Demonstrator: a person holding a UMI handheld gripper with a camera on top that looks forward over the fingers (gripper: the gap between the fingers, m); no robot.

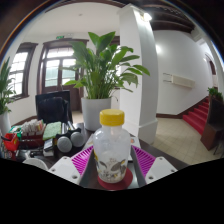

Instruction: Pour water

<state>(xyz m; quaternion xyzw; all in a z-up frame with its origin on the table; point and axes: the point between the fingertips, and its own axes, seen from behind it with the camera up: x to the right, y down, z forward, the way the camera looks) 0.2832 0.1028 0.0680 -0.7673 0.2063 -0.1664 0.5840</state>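
Observation:
A clear plastic bottle with a yellow cap stands upright on a round red coaster on the dark table. It sits right between the fingers of my gripper. The magenta pads flank it closely on the left and right. The bottle's weight rests on the coaster, and I cannot see the pads pressing into it. The gripper is open around the bottle. The bottle's lower part has a printed label. No cup or other vessel shows near the bottle.
Behind the bottle a large leafy plant grows from a white pot. To the left are a dark screen, round grey items and desk clutter. A white pillar and red stairs stand farther right.

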